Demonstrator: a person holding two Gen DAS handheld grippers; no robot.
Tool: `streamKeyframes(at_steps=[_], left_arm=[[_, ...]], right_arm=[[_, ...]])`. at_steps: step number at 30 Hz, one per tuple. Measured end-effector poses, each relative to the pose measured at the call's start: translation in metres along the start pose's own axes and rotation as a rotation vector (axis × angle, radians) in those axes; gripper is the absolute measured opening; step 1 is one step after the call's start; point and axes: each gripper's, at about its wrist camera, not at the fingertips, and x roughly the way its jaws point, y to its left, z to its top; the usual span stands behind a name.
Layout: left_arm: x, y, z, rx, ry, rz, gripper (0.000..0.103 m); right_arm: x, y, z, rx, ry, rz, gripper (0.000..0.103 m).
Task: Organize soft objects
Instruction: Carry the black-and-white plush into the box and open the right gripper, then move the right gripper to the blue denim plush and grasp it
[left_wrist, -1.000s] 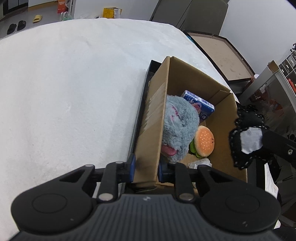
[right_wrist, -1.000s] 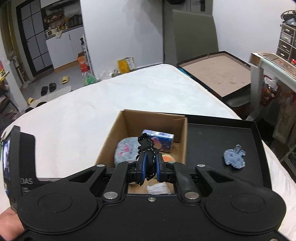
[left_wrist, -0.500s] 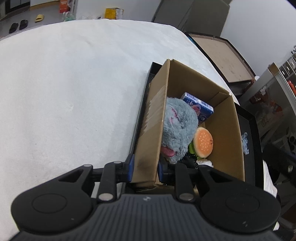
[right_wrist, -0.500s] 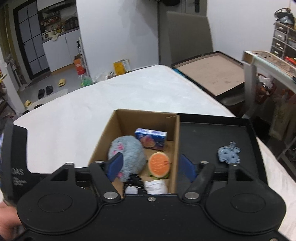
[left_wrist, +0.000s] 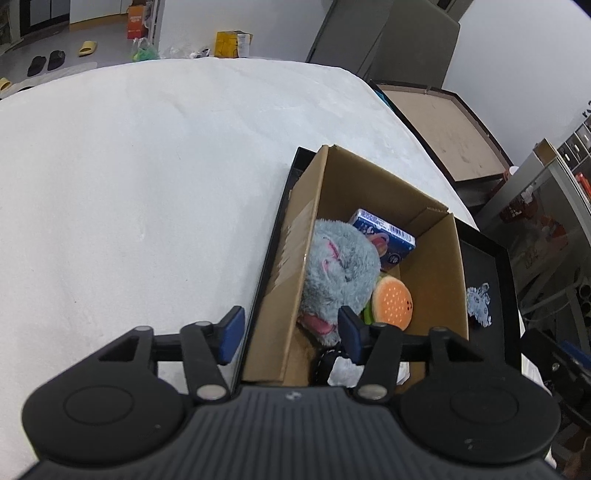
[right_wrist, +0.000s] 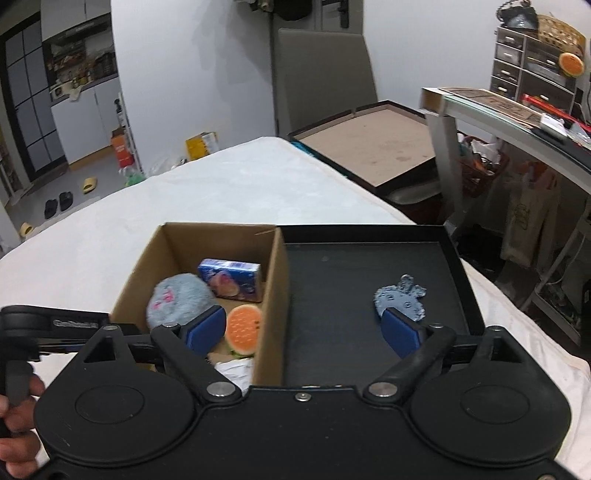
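A cardboard box (left_wrist: 436, 280) stands in the left part of a black tray (right_wrist: 354, 266). Inside lie a grey plush (left_wrist: 340, 269), a burger plush (left_wrist: 393, 302), a blue tissue pack (left_wrist: 382, 236) and, at the near end, a black plush (left_wrist: 325, 363) half hidden behind my fingers. My left gripper (left_wrist: 290, 334) straddles the box's left wall with its jaws opening and its pads off the cardboard. My right gripper (right_wrist: 303, 330) hovers over the box's right wall and the tray, jaws opening wide with nothing held. A grey-blue felt piece (right_wrist: 400, 297) lies on the tray beside the right fingertip (right_wrist: 400, 332).
Box and tray rest on a white padded table (left_wrist: 129, 184). A brown board (right_wrist: 369, 147) and a grey chair (right_wrist: 325, 74) stand beyond the far edge, a glass desk (right_wrist: 517, 114) to the right. A hand (right_wrist: 14, 406) holds the left gripper's handle.
My right gripper let go of the black plush, which dropped into the box, then opened wide and shifted right over the tray. My left gripper released the box's wall.
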Motion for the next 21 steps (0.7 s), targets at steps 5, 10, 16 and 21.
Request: streamKeyframes(at_steps=[5, 10, 16, 21], left_arm=[[0.005, -0.006, -0.001, 0.014, 0.002, 0.0, 0.059], [0.012, -0.013, 0.001, 0.021, -0.001, 0.015, 0.061], [0.019, -0.02, 0.002, 0.026, -0.003, 0.02, 0.064], [0.026, -0.025, 0.004, 0.029, -0.004, 0.04, 0.065]], right_arm=[[0.009, -0.016, -0.002, 0.013, -0.009, -0.015, 0.092], [0.023, -0.032, -0.004, 0.027, -0.008, -0.03, 0.092], [0.047, -0.052, -0.006, 0.067, 0.026, -0.043, 0.092], [0.065, -0.067, -0.008, 0.086, 0.043, -0.052, 0.091]])
